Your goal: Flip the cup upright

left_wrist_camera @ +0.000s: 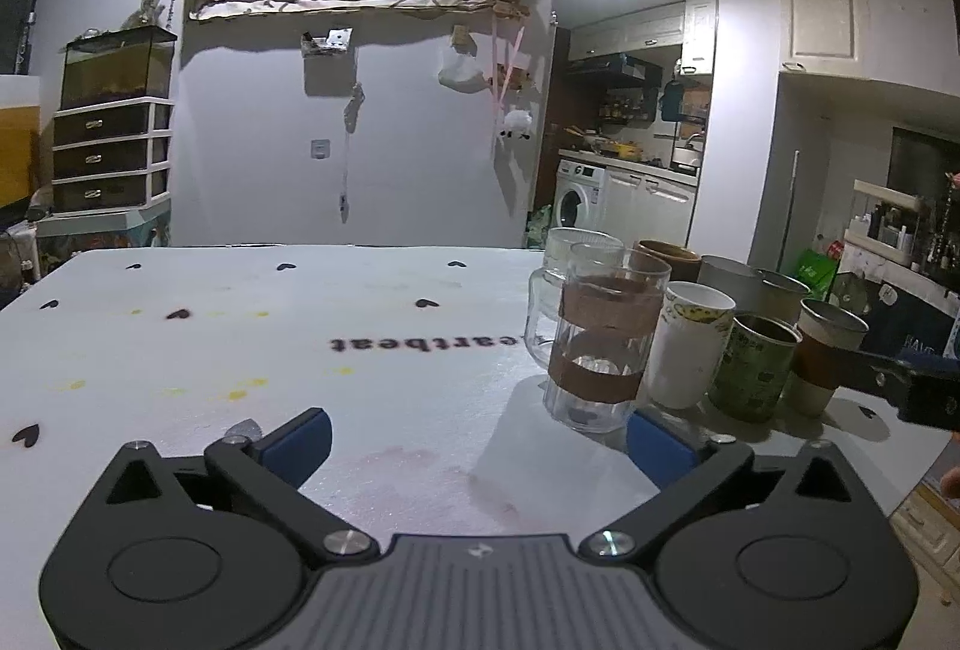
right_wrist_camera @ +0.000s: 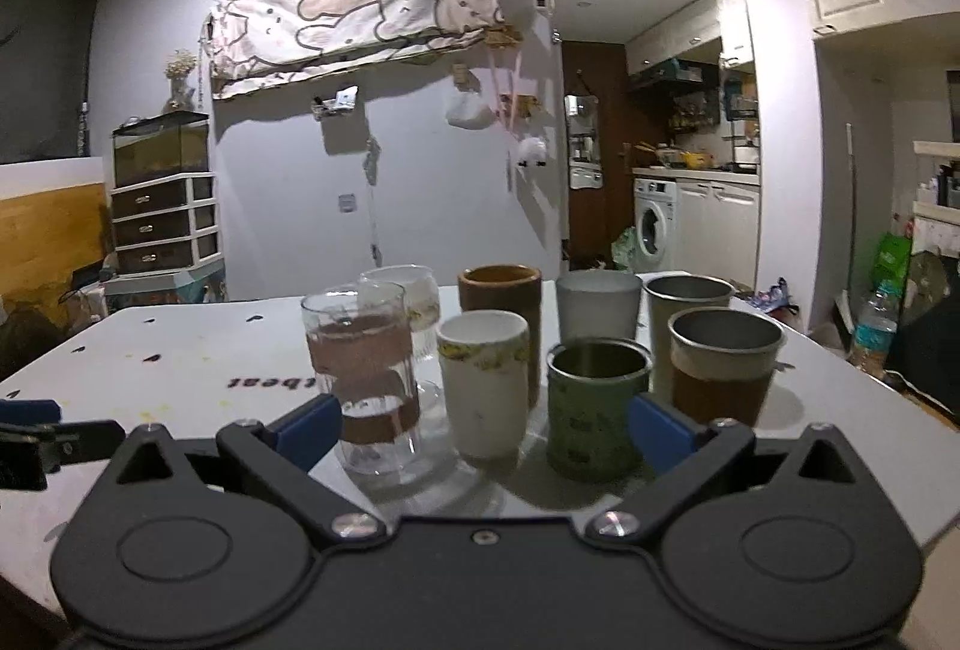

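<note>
Several cups stand upright in a cluster on the white table (right_wrist_camera: 180,368). In the right wrist view a clear glass with brown bands (right_wrist_camera: 369,380), a white cup (right_wrist_camera: 483,386), a green patterned cup (right_wrist_camera: 594,410) and a metal cup with a brown sleeve (right_wrist_camera: 723,365) form the near row. My right gripper (right_wrist_camera: 483,434) is open and empty just in front of them. My left gripper (left_wrist_camera: 477,446) is open and empty, left of the cluster; the banded glass (left_wrist_camera: 603,344) stands near its right finger. No cup is seen lying or upside down.
Behind the near row stand a brown cup (right_wrist_camera: 501,290), a grey cup (right_wrist_camera: 597,302), a metal cup (right_wrist_camera: 687,302) and a clear glass (right_wrist_camera: 399,290). The table edge (right_wrist_camera: 870,386) runs close on the right. The left gripper's tip (right_wrist_camera: 30,410) shows at the far left.
</note>
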Action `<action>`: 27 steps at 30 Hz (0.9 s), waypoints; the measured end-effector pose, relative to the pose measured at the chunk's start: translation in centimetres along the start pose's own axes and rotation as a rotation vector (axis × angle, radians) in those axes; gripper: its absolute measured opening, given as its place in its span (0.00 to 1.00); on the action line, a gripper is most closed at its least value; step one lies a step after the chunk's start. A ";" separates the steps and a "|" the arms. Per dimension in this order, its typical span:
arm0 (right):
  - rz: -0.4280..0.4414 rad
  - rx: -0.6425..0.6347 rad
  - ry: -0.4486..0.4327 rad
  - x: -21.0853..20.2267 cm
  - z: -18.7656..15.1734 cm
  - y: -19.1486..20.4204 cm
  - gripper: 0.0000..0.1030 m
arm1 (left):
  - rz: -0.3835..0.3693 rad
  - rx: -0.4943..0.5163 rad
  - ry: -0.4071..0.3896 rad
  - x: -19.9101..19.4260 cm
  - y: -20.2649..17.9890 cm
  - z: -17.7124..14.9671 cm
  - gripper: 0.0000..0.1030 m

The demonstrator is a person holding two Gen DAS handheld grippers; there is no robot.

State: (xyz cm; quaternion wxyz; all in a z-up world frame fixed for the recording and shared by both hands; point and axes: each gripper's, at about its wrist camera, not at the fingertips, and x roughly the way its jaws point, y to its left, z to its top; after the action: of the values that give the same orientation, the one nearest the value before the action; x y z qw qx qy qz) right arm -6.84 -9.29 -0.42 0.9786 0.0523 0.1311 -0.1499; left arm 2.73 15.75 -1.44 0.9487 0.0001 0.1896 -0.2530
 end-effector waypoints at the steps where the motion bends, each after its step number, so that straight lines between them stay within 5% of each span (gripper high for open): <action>1: 0.000 0.000 -0.002 -0.2 0.0 0.1 1.00 | 0.005 -0.003 0.002 0.0 0.0 0.0 1.00; 27: -0.031 -0.050 0.013 -1.4 -0.6 1.2 1.00 | 0.089 0.022 0.018 -0.6 -0.8 -0.3 1.00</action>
State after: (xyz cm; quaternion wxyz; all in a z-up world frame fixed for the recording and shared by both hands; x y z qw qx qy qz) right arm -7.90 -7.64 -0.52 0.9763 0.0268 0.1417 -0.1616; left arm 1.78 15.39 -1.42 0.9572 0.0213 0.1952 -0.2126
